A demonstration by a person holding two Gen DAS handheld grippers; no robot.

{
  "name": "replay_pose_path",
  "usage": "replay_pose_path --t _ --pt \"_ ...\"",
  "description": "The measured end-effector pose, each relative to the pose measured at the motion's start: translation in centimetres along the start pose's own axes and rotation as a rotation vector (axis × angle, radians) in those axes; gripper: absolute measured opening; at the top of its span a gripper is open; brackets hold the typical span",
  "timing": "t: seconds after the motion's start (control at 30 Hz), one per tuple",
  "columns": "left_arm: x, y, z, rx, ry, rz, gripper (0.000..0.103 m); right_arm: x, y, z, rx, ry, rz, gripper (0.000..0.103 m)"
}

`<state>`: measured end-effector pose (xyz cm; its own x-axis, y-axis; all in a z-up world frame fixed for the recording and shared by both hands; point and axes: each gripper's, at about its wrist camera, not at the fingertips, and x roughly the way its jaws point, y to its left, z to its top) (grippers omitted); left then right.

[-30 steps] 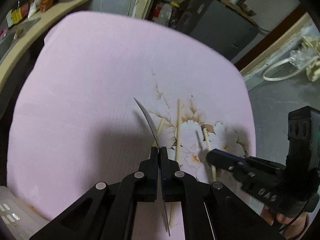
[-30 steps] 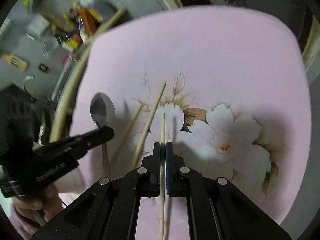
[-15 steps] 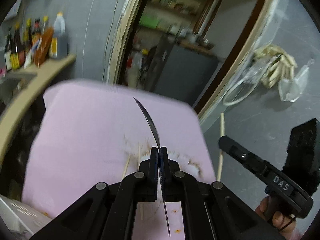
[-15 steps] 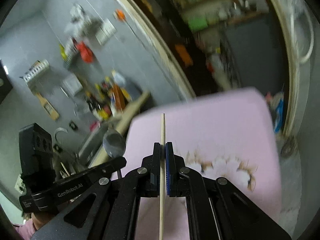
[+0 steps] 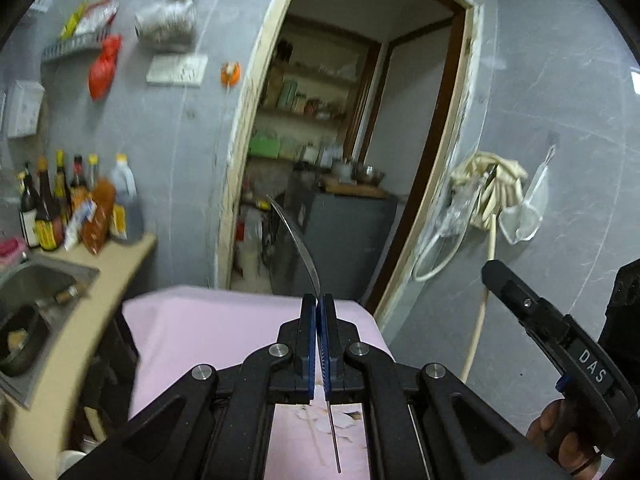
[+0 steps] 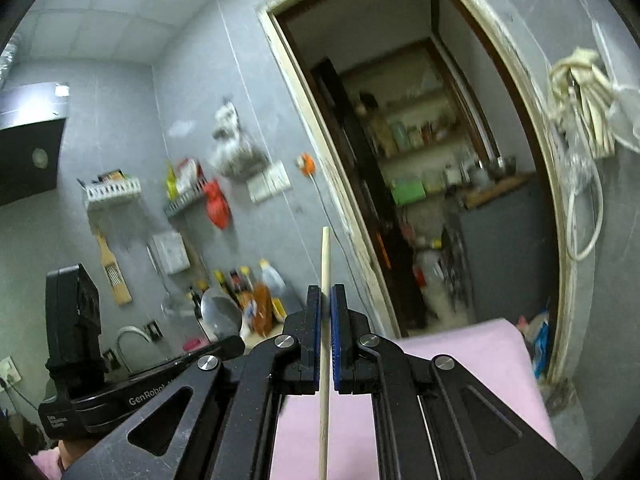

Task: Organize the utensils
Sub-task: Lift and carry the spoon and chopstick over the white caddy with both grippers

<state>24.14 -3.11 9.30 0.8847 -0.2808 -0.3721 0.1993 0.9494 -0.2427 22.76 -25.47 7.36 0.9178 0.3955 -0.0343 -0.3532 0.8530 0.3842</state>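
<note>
Left tongs (image 5: pixel 319 300): matte black linkage body, two flat black fingers faced with blue ribbed pads, four round silver pivot screws set symmetrically on the arms, triangular cut-outs in the outer links. Right tongs (image 6: pixel 329 292): same build, black fingers with blue pads, silver pivot screws, triangular cut-outs, surface lightly scuffed. Seen from the side, each unit was a long black tapered bar with small recessed screws; one bore white lettering "DAS", the other "GenRobot" with smaller illegible print beneath. A boxy black module sat above each handle. Hand (image 5: pixel 560 440) on a handle; pink sleeve (image 6: pixel 44 462) at one wrist.
</note>
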Motion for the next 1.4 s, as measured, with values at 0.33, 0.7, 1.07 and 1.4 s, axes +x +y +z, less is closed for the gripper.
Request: replay_pose_path --t 0.33,0.7,1.07,1.4 --pt "-7.3 10.6 0.4 -0.039 -0.097 0.052 0.003 0.6 8.0 -3.3 0.075 -0.084 0.067 0.004" --pt "-8.9 18.1 -5.3 -0.116 -0.124 0.087 0.003 2.7 11.1 -11.0 -0.02 0.009 -0.065 0.004" --pt "-8.4 18.0 -9.4 -0.032 -0.221 0.132 0.003 2.0 12.4 -15.1 -0.168 -0.034 -0.152 0.004" --pt "-7.6 16.9 -13.2 0.044 -0.25 0.195 0.003 2.3 12.3 -17.7 -0.196 -0.024 -0.173 0.004"
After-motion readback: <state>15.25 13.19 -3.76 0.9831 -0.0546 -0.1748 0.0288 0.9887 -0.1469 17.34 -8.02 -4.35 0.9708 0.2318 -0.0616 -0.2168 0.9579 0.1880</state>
